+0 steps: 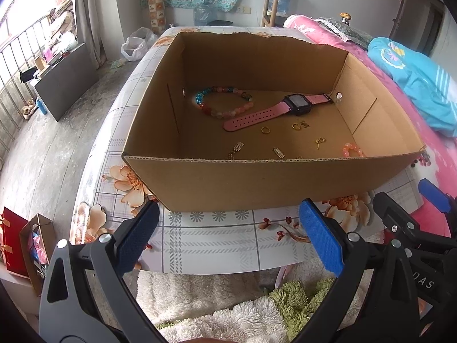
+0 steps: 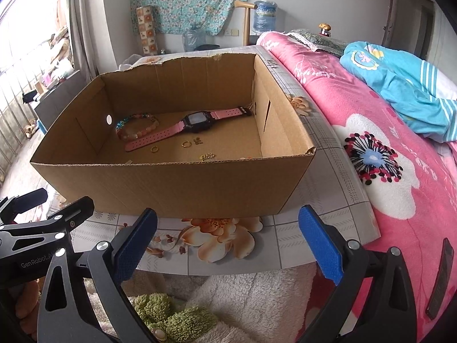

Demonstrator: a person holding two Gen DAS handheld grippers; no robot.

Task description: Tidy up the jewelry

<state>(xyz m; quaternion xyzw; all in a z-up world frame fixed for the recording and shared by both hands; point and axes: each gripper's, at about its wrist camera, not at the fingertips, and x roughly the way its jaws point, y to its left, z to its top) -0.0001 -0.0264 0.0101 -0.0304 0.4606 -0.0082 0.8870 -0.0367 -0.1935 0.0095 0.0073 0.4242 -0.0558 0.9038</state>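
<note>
You have a floral-patterned table (image 1: 217, 237) beside the pink bed (image 2: 400, 171) on its right, bearing one open cardboard box (image 1: 228, 183) directly on it.

Light: daylight from the window (image 1: 17, 17) on the left
Floor: bare grey concrete (image 1: 57, 131)
Back wall: pale, hung with a floral cloth (image 2: 188, 0)
Right: bed with pink blanket (image 2: 385, 143)
Far corner: water bottle (image 2: 265, 14)

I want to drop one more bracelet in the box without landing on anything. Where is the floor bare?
Bare floor in the cardboard box: the near-left part, below the bead bracelet, left of the charms. Crowded: the middle and right, around the pink watch, gold rings and small pink bracelet.
</note>
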